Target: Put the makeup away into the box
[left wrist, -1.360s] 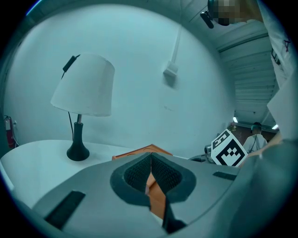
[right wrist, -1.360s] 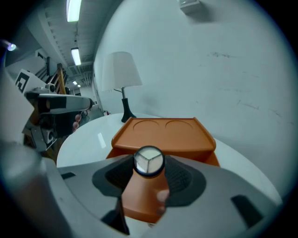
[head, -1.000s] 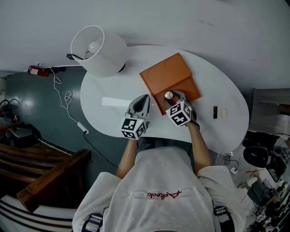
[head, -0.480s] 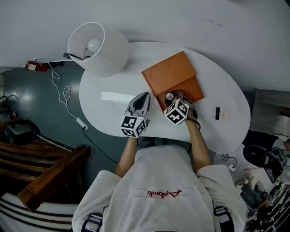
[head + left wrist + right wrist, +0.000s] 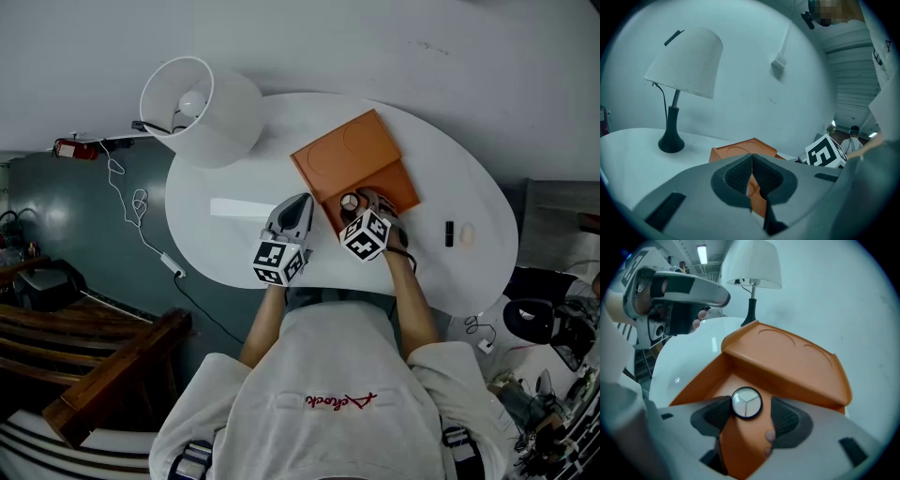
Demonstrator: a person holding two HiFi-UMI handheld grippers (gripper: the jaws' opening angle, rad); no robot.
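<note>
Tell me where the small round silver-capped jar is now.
In the right gripper view, the small round silver-capped jar is between the right gripper's jaws, which have just been opening, over the open orange box's tray.

Overhead, two closeups; box (image 5: 354, 161) apparently shared

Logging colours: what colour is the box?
The box is orange, clearest in the right gripper view.

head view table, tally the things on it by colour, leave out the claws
white: 2, lamp and flat strip
orange: 1, open box
black: 1, small tube
silvery: 1, round pot in the box
pale: 1, small round piece by the tube
total: 6
</note>
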